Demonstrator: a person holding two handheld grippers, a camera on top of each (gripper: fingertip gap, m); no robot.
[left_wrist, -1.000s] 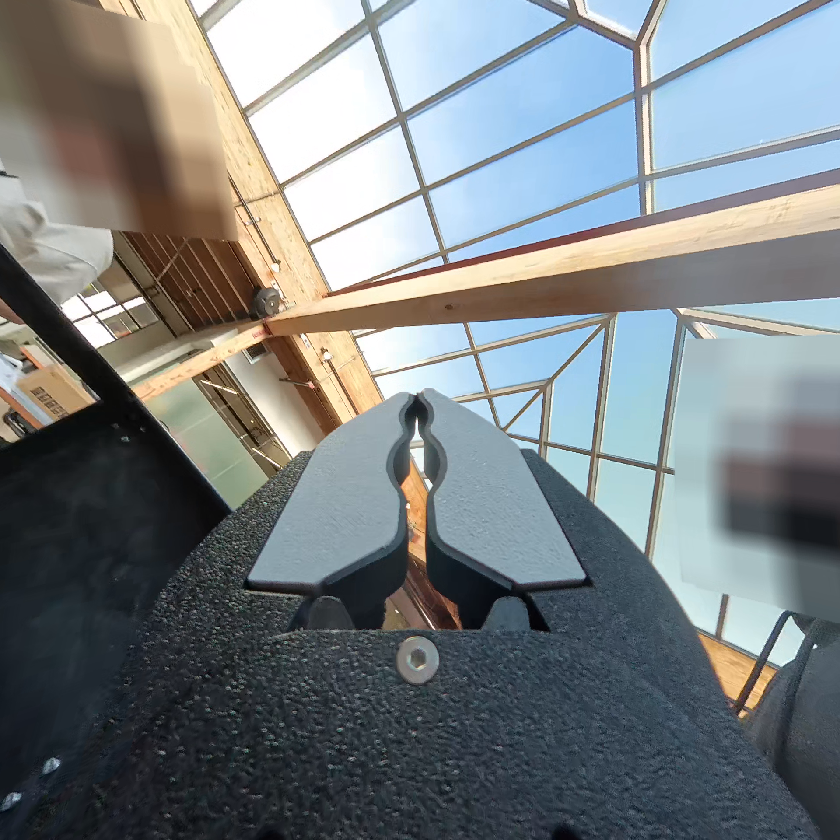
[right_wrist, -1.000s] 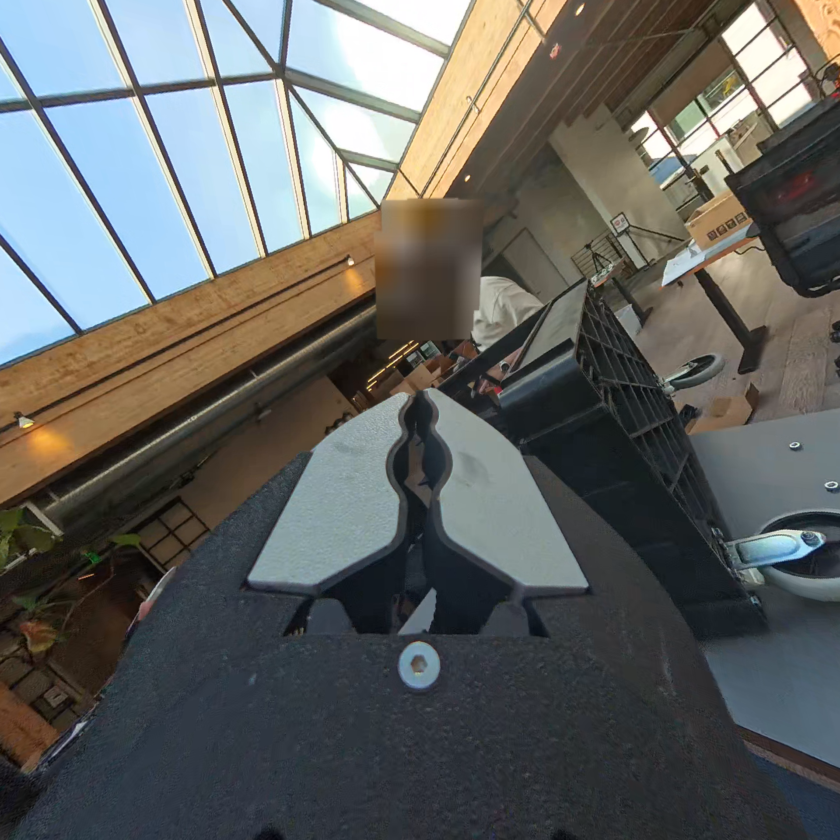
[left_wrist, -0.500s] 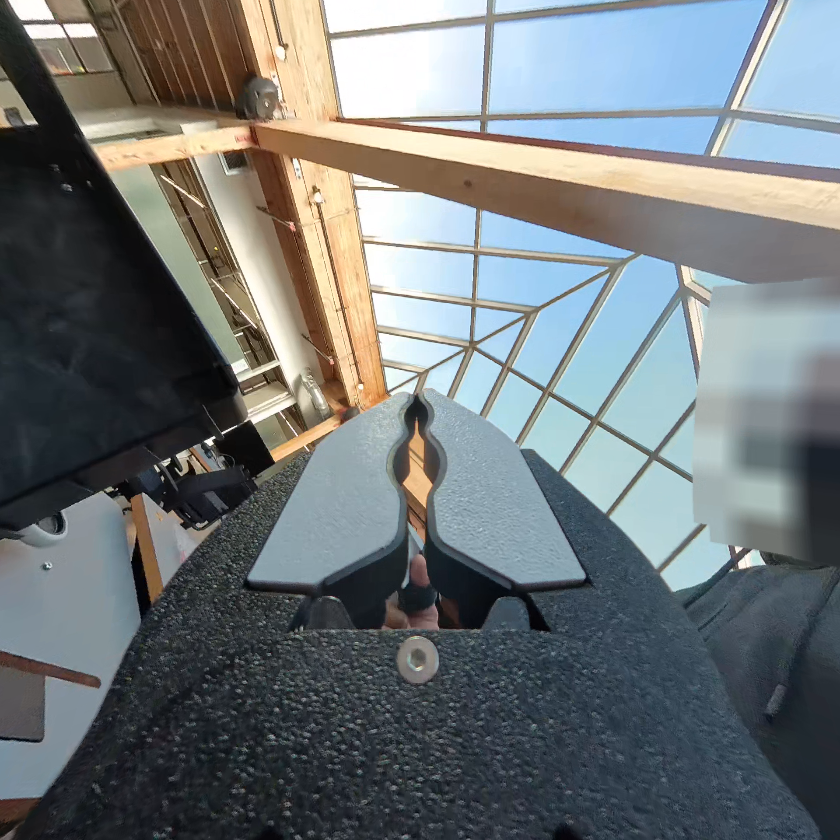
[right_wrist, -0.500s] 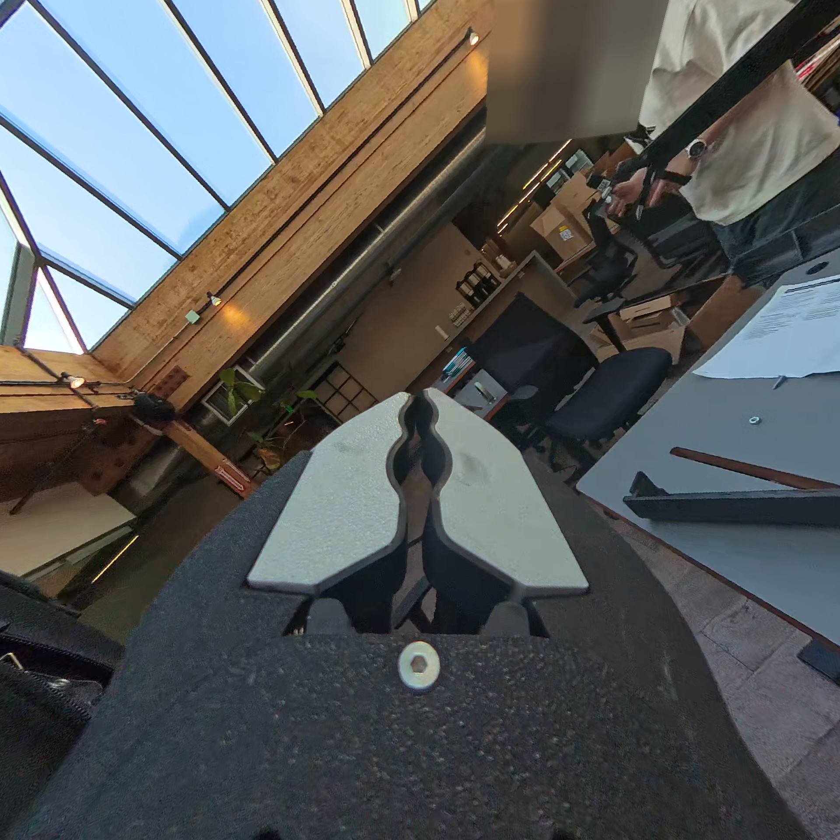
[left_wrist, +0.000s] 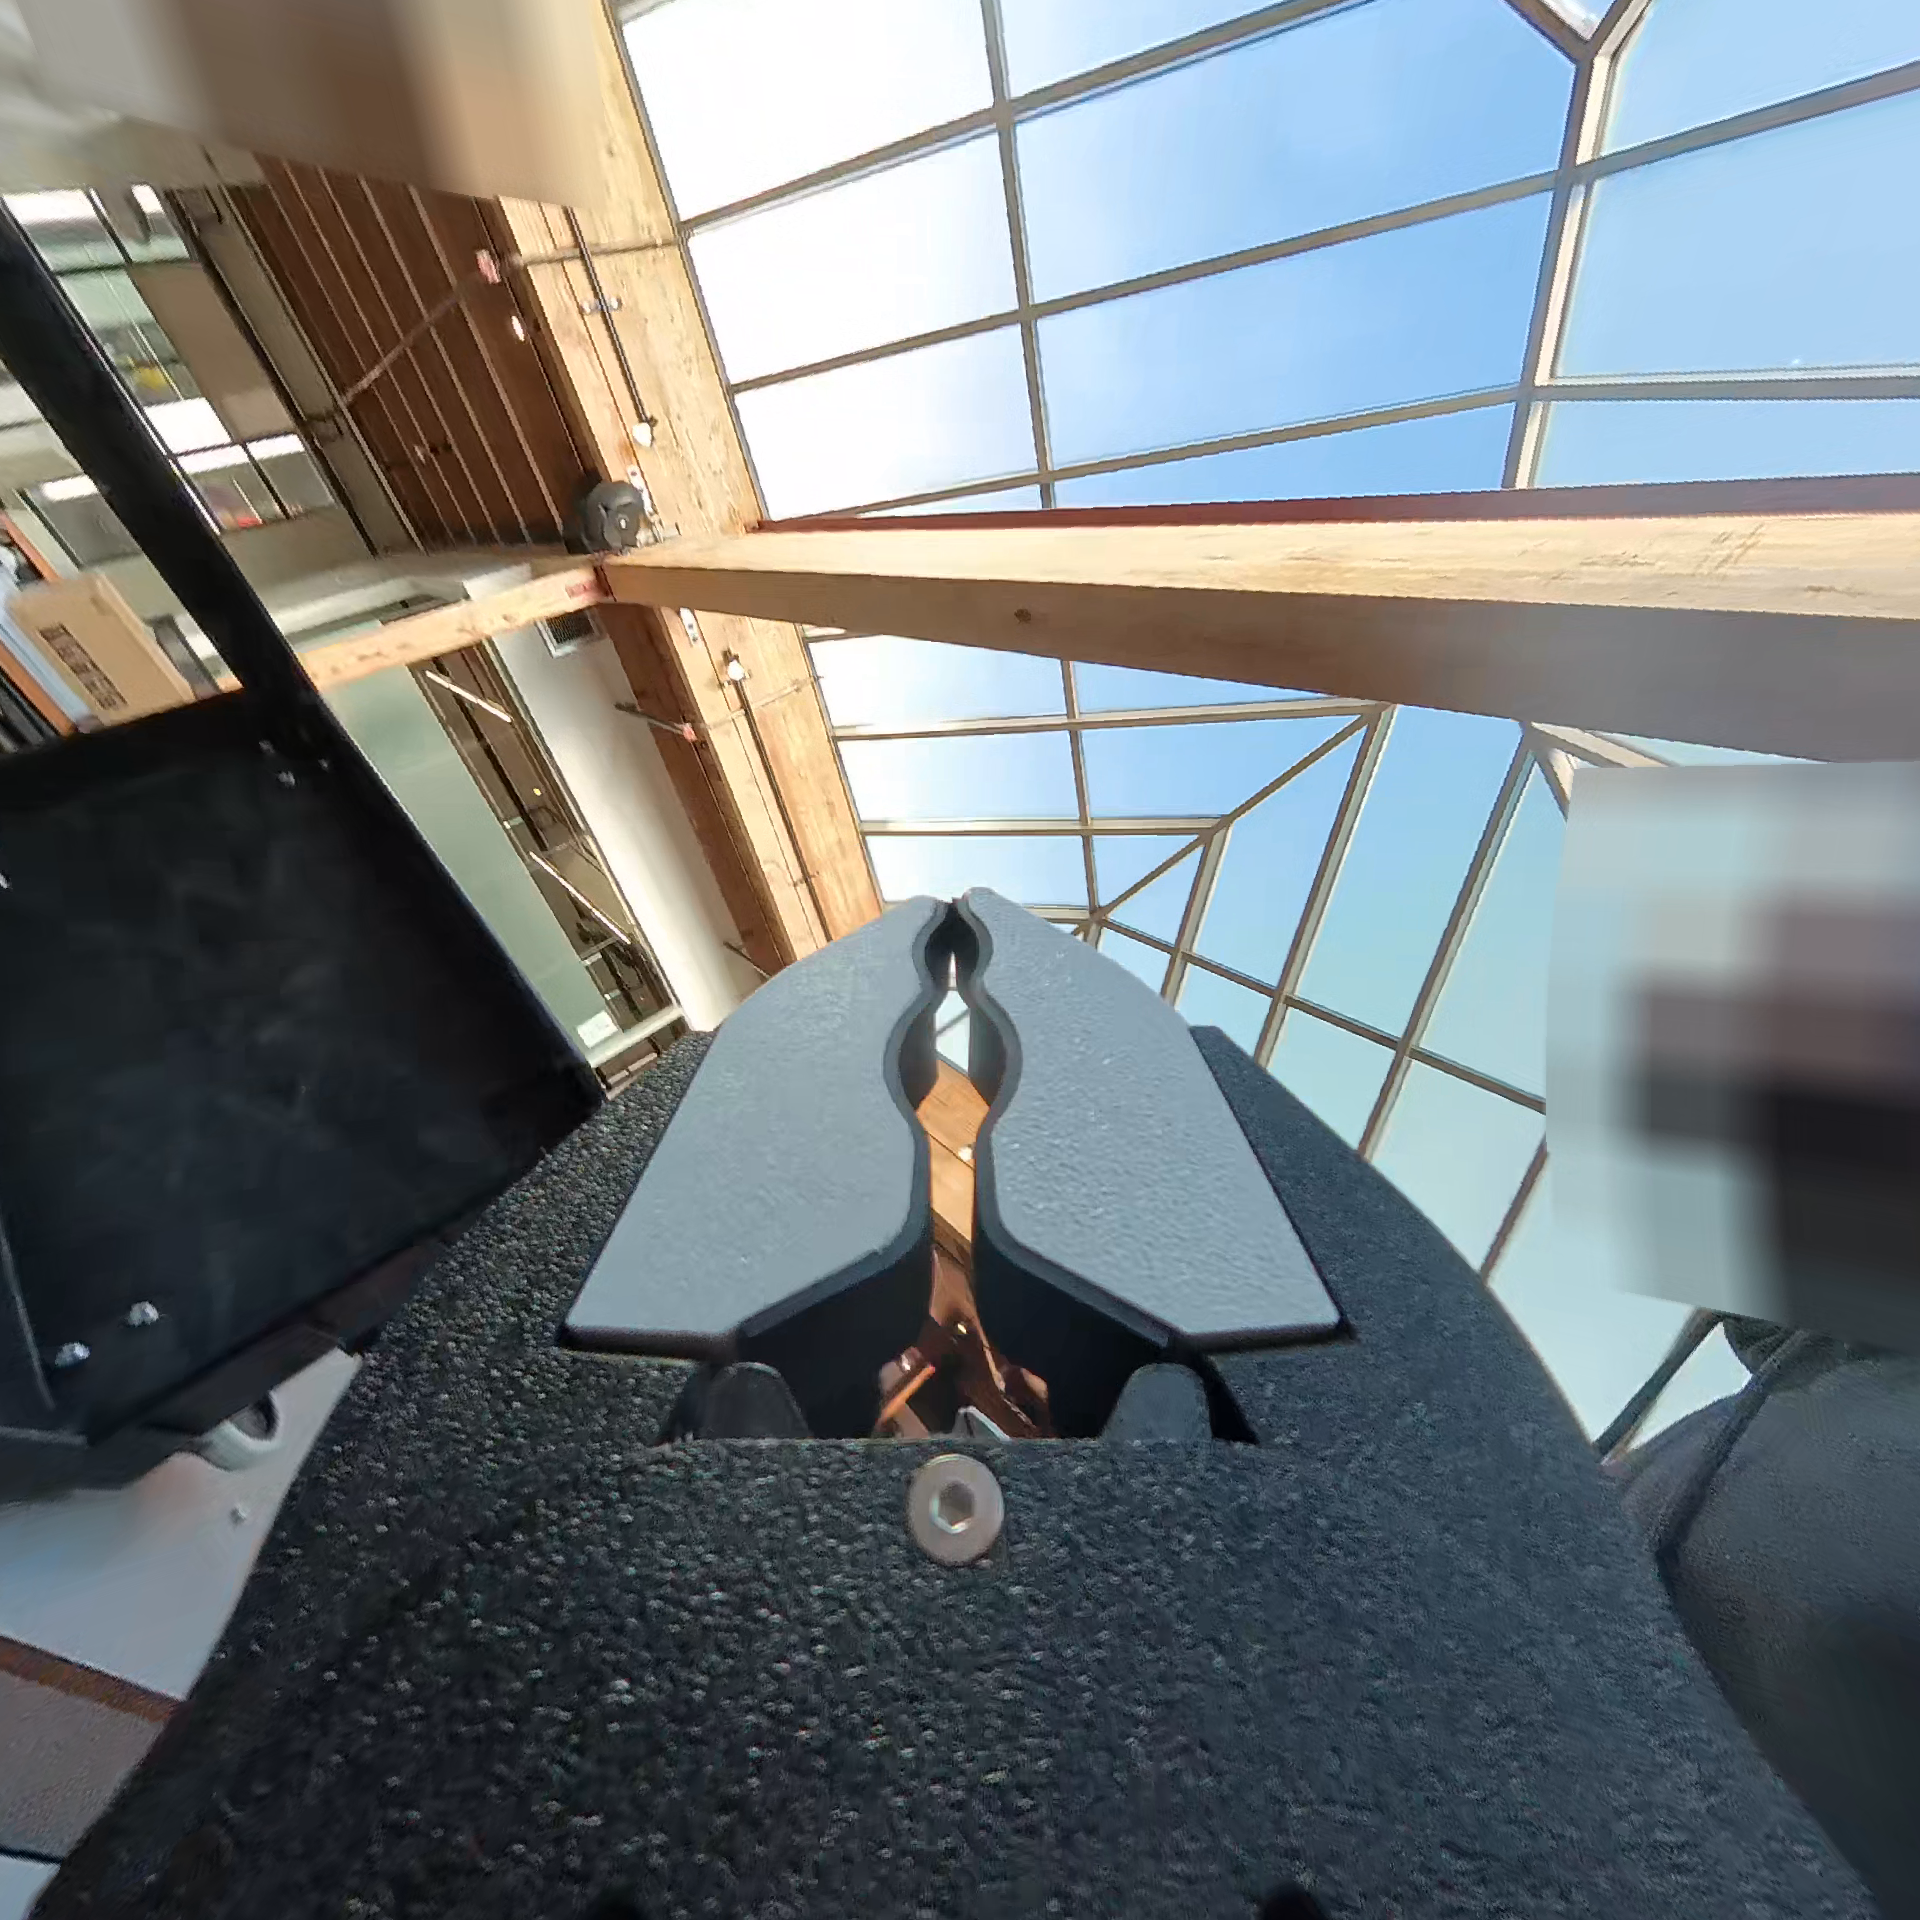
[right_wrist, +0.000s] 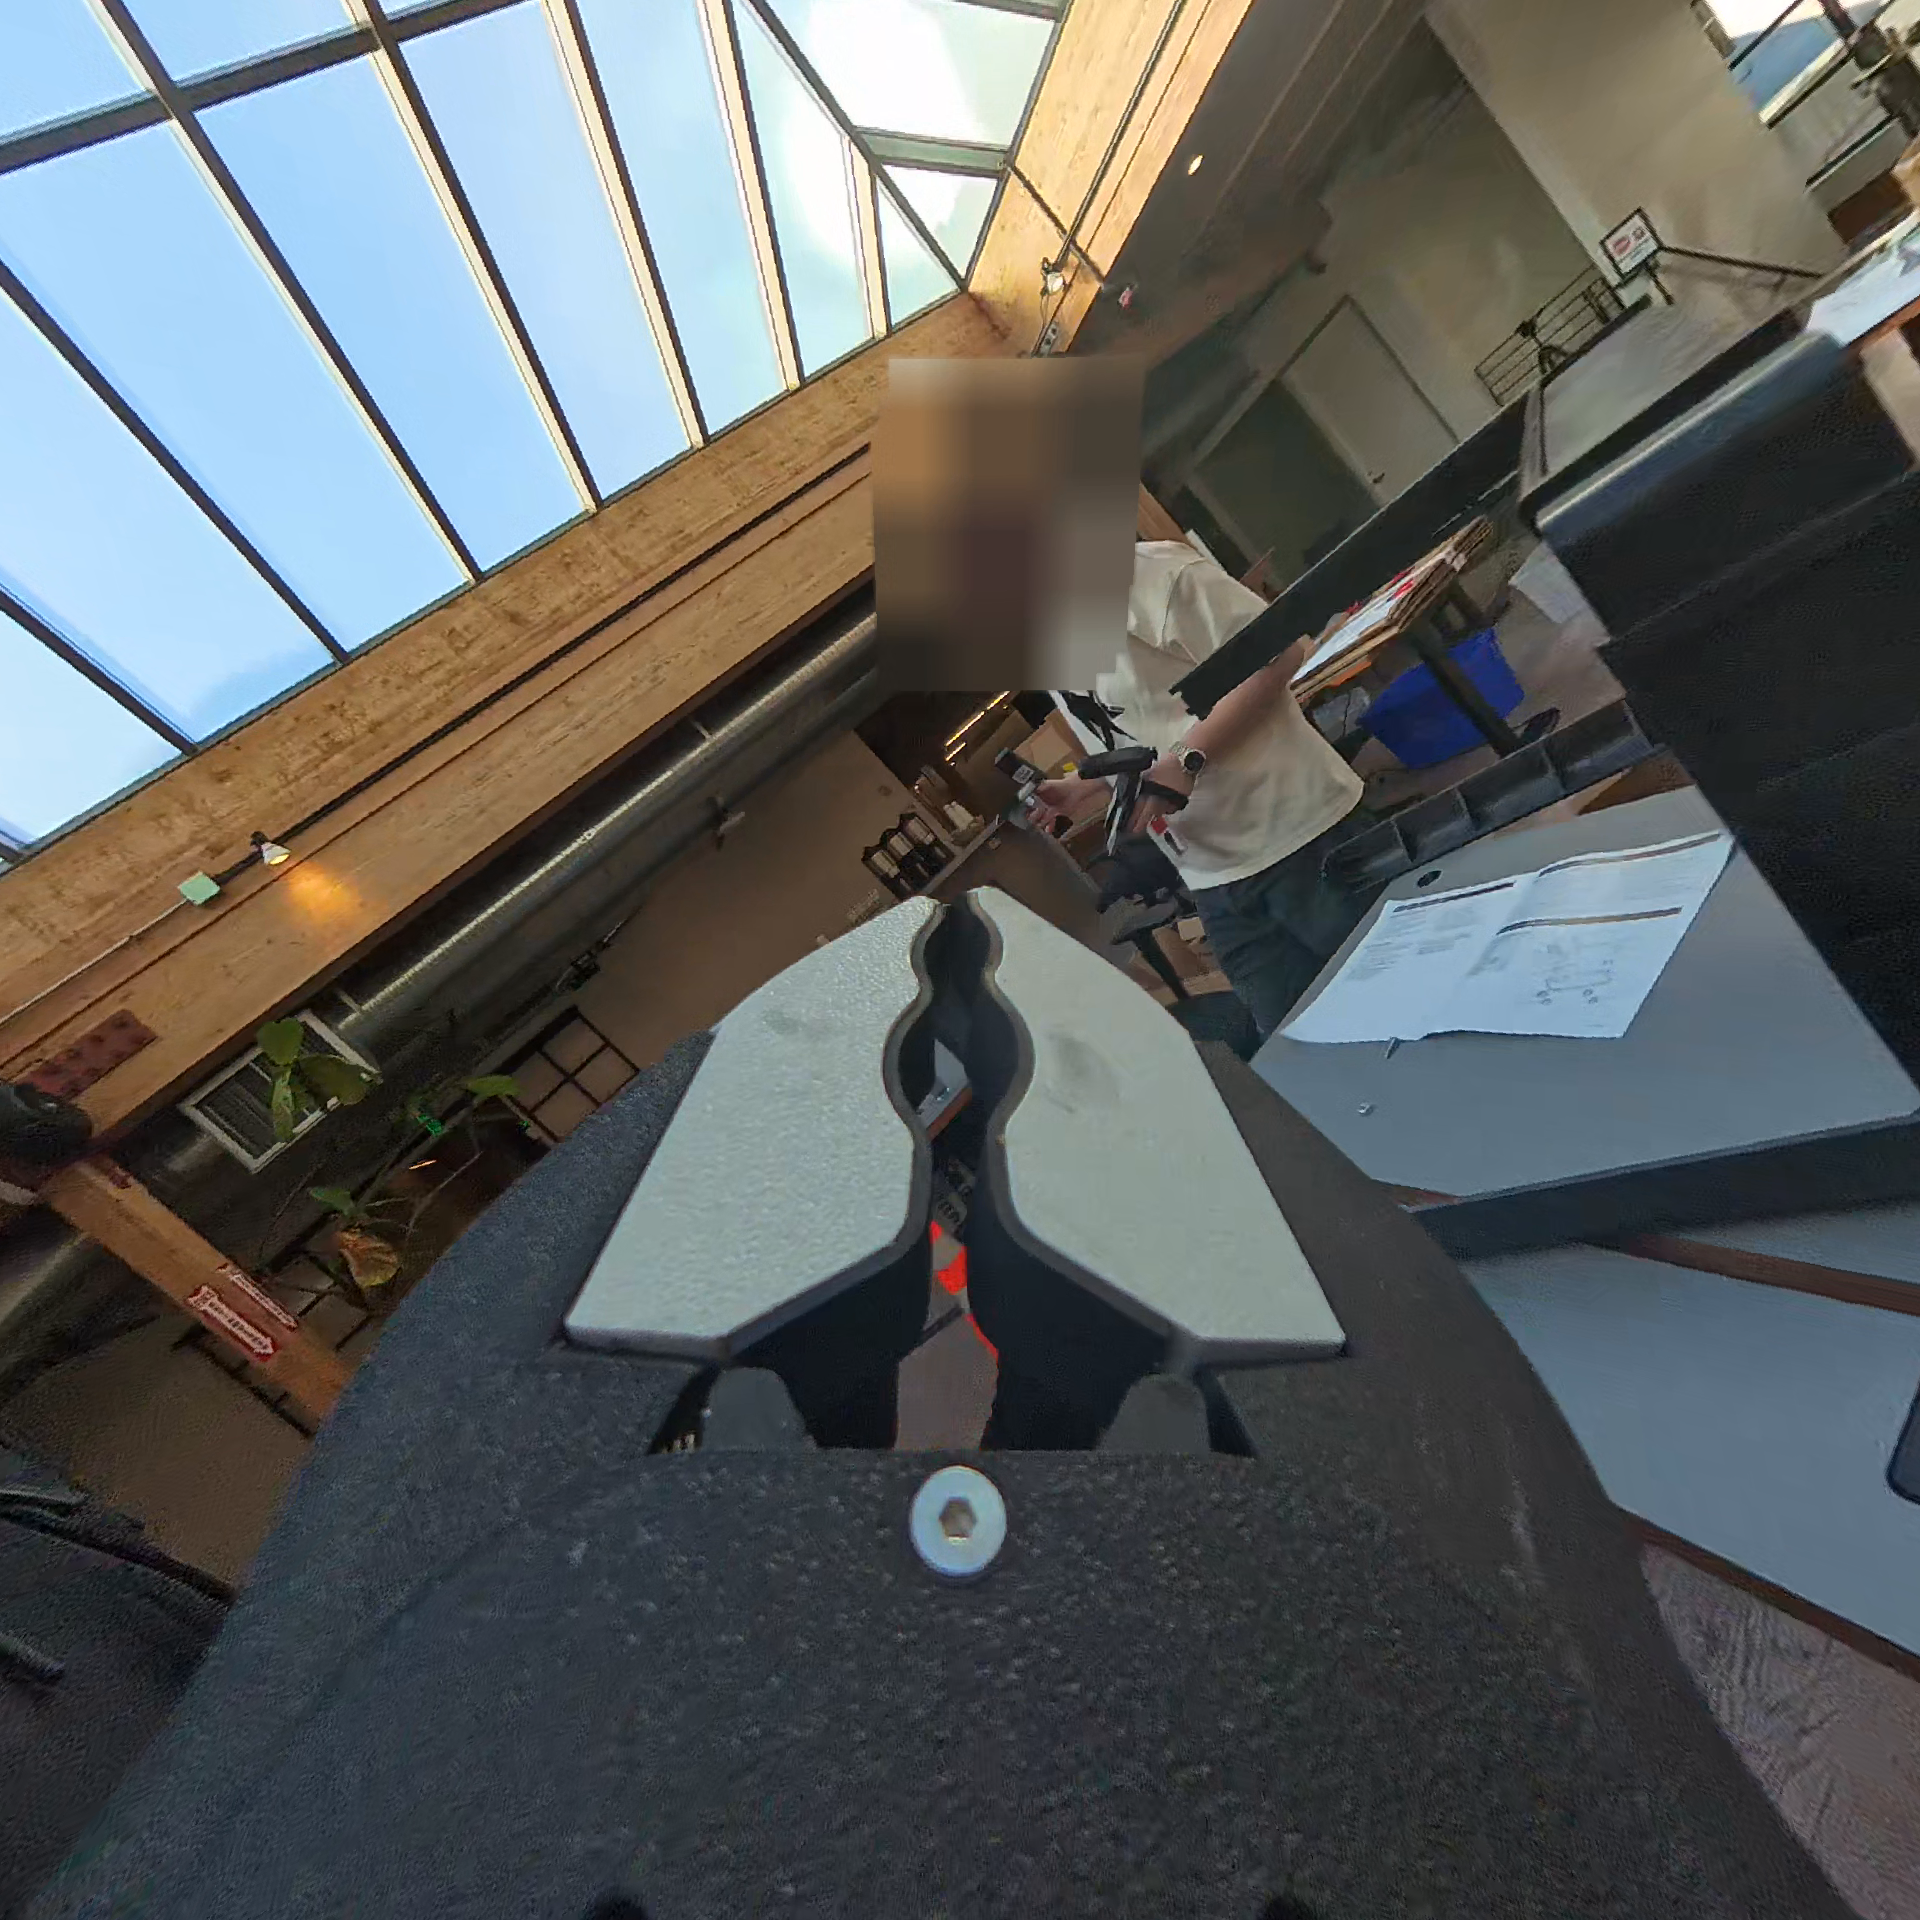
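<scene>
Well, we are tilting the left gripper (left_wrist: 954, 914) steeply upward, its two dark fingers pressed together at the tips with nothing caught between them, only a wavy slit running down the middle. Beyond the tips we are looking at a glass roof (left_wrist: 1247, 312) with blue sky, and a pale timber beam (left_wrist: 1247, 597) is crossing above the fingers. Off to the left of the jaws a black panel (left_wrist: 239, 1039) is looming close, apart from the fingers. To the right, a dark sleeve (left_wrist: 1797, 1558) is showing at the edge.

Meanwhile we are pointing the right gripper (right_wrist: 958, 912) upward too, its pale grey fingers meeting at the tips and gripping nothing. Straight past the tips and a little right, a person in a white shirt (right_wrist: 1236, 748) is standing well off. To the right of the jaws a grey tabletop (right_wrist: 1621, 1101) is lying near, with an open printed sheet (right_wrist: 1507, 945) resting on it. To the left, leafy plants (right_wrist: 332, 1091) are sitting below a long wooden beam (right_wrist: 468, 707) and a metal duct (right_wrist: 623, 831).
</scene>
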